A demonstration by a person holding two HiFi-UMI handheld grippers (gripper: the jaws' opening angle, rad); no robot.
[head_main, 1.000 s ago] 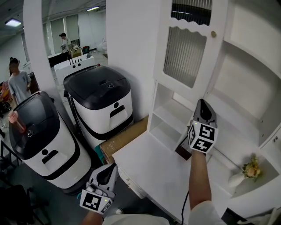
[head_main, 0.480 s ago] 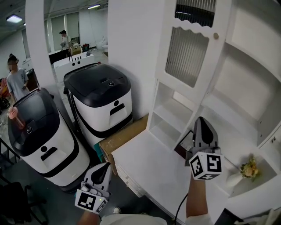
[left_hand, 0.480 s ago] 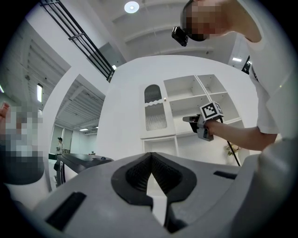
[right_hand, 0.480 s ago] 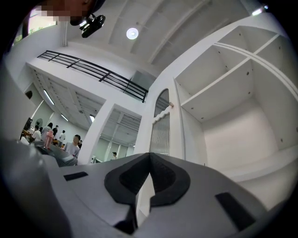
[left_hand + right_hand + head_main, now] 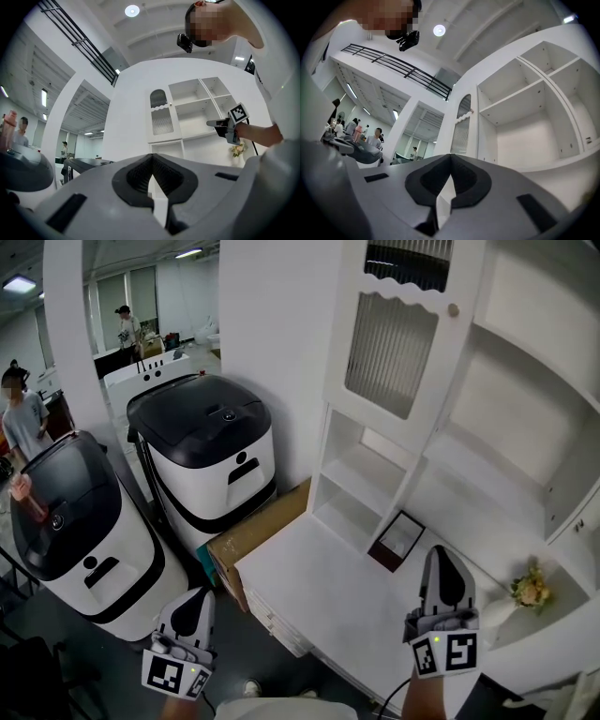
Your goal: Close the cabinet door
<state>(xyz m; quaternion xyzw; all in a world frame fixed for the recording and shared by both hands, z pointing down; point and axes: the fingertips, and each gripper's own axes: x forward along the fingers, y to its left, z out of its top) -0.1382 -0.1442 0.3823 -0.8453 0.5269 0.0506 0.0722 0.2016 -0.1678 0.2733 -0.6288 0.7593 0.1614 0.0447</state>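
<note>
The white cabinet door (image 5: 394, 343), with a ribbed glass panel and a small round knob (image 5: 453, 309), lies flat against the left column of the cabinet. In the left gripper view the door (image 5: 161, 119) also looks flush with the frame. My right gripper (image 5: 440, 555) hovers over the white counter (image 5: 319, 587), well back from the door, shut and empty. Its jaws meet at the tips in the right gripper view (image 5: 450, 161). My left gripper (image 5: 194, 598) hangs low off the counter's left edge, also shut with nothing in it (image 5: 151, 163).
Two black-topped white machines (image 5: 206, 456) (image 5: 75, 531) stand left of the cabinet, with a cardboard box (image 5: 258, 531) against it. A small picture frame (image 5: 398, 540) and a flower bunch (image 5: 530, 592) sit on the counter. Open shelves (image 5: 506, 427) fill the right side. People stand far back.
My right gripper has drawn back from the cabinet toward me, down the picture. The left gripper has drifted a little lower and left. The door has not moved.
</note>
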